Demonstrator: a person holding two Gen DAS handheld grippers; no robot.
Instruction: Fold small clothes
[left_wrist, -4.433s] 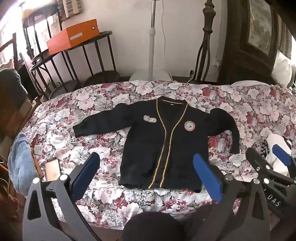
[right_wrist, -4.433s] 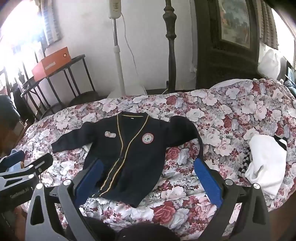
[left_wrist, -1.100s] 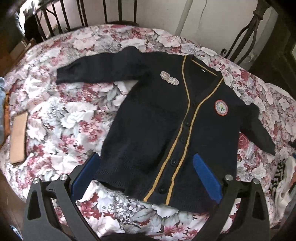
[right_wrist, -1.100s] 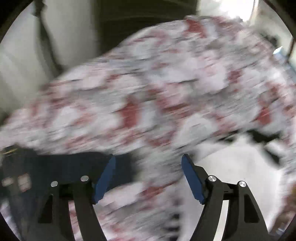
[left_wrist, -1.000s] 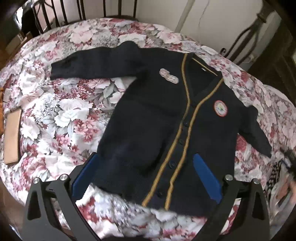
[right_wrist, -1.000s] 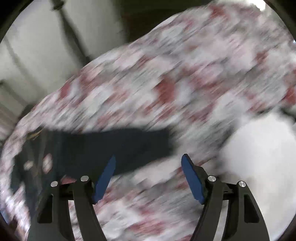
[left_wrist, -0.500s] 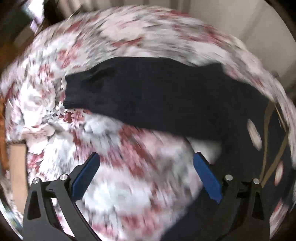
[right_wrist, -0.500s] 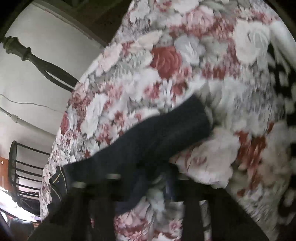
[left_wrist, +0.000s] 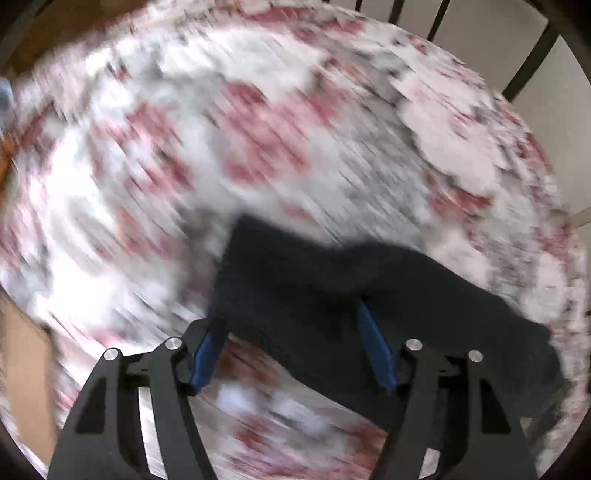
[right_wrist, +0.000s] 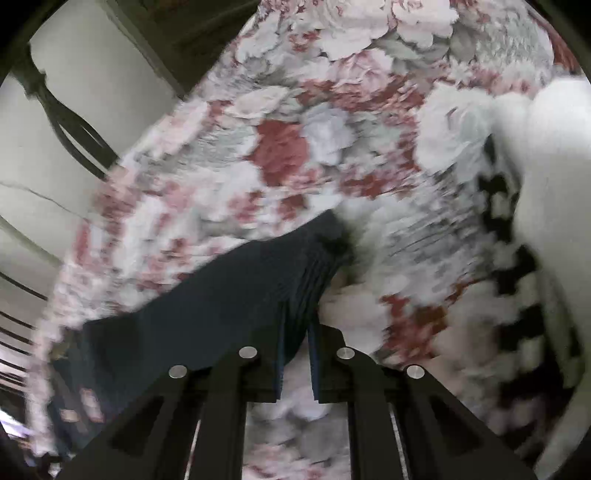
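The navy cardigan lies on the floral bedspread (left_wrist: 258, 122). In the blurred left wrist view its sleeve end (left_wrist: 295, 280) lies between the blue pads of my left gripper (left_wrist: 291, 336), whose jaws are closing around it while still standing wide. In the right wrist view the other sleeve (right_wrist: 229, 291) runs up from the lower left. My right gripper (right_wrist: 297, 345) is shut on that sleeve's cuff, with ribbed fabric pinched between the narrow pads. The cardigan's body is mostly out of view.
A white garment (right_wrist: 554, 206) with a black-and-white checked piece (right_wrist: 517, 280) lies right of the held cuff. A brown flat object (left_wrist: 22, 373) sits at the bed's left edge. Dark bed rails (left_wrist: 524, 70) and a bedpost (right_wrist: 70, 118) border the bedspread (right_wrist: 288, 147).
My left gripper swung from above the cardigan's body to its sleeve end and its jaws narrowed. My right gripper came down on the other cuff and shut on it.
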